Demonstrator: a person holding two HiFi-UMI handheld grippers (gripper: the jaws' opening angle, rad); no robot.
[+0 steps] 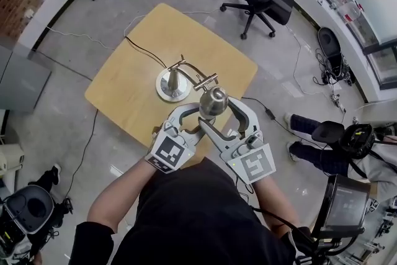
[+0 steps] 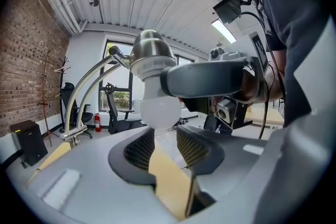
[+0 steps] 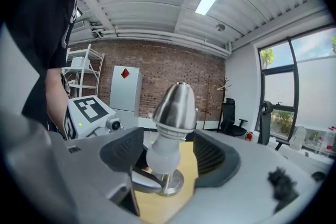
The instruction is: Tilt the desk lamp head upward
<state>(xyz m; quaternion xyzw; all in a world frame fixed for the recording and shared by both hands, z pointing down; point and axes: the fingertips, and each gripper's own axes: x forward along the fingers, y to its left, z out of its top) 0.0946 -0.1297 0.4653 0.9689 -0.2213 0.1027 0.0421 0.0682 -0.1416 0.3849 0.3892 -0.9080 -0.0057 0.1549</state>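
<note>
Item: desk lamp, tilt pending. The brushed-metal, bell-shaped lamp head [image 1: 213, 101] hangs off a curved metal arm [image 1: 193, 68] on my side of the round metal base [image 1: 171, 86]. That base stands near the middle of the pale wooden counter [image 1: 133, 93]. Orientation of the head: dome up, frosted white bulb [image 3: 161, 157] down, so by my reading the upward tilt has not been made. My left gripper [image 2: 165, 140]: jaws released, nothing between the pads, the bulb just above and beyond their tips. My right gripper [image 3: 169, 155]: jaws parted and set round the bulb end of the head, with a gap showing on at least one side, so no clamp that I can see. Done, as I judge it: both grippers are in place at the head, on the side away from the base. Left to do: take hold or push from beneath, then swing the bulb end up.
</note>
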